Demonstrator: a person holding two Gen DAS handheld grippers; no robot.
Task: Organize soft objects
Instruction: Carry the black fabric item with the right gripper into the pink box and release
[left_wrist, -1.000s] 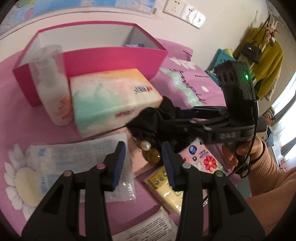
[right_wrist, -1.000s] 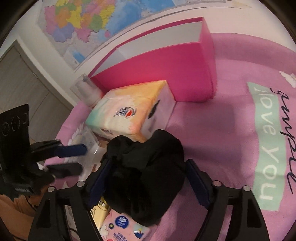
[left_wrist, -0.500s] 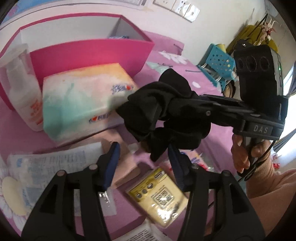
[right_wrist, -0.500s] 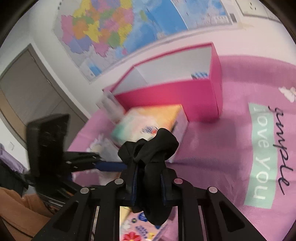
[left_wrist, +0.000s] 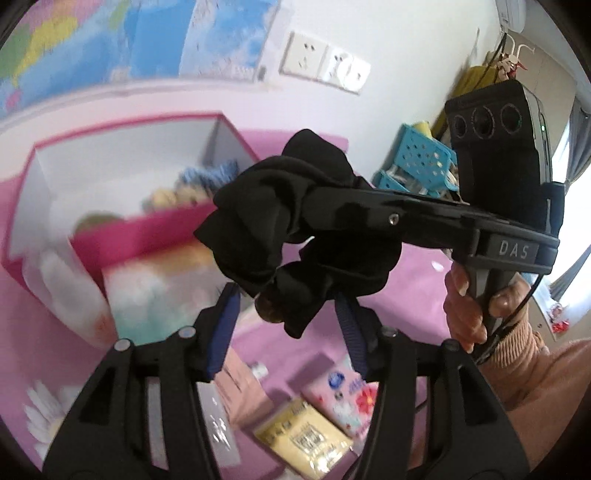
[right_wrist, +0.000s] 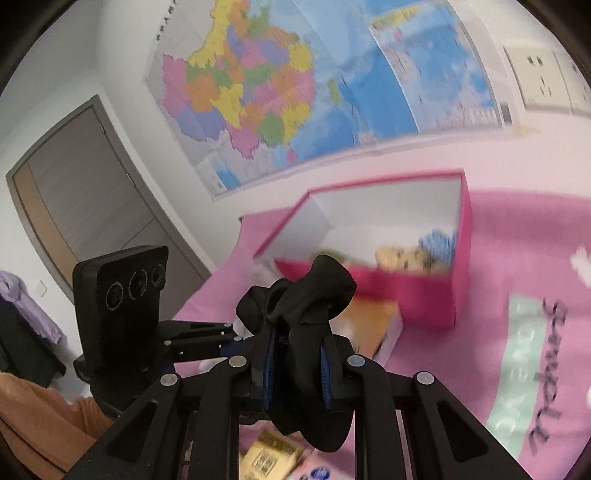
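A black fabric scrunchie (left_wrist: 295, 229) hangs in the air, and my right gripper (right_wrist: 297, 334) is shut on it, its blue pads squeezing the folds. In the left wrist view the right gripper (left_wrist: 317, 201) reaches in from the right, held by a hand. My left gripper (left_wrist: 286, 317) sits just below the scrunchie and its jaws are closing. The scrunchie's lower end with a brown bead dangles between its fingertips, but the pads do not press on it. Beyond stands the open pink box (left_wrist: 155, 229) with a blue knitted item (left_wrist: 207, 173) inside.
A pastel tissue pack (left_wrist: 159, 288) lies against the box front, with a white bottle (left_wrist: 70, 288) to its left. A yellow packet (left_wrist: 303, 439) and a pink flowered packet (left_wrist: 351, 398) lie on the pink blanket (right_wrist: 480, 350). A blue basket (left_wrist: 417, 162) stands far right.
The right jaws went from standing wide around the scrunchie to shut on it. Both grippers rose, lifting the scrunchie off the blanket to above the box rim.
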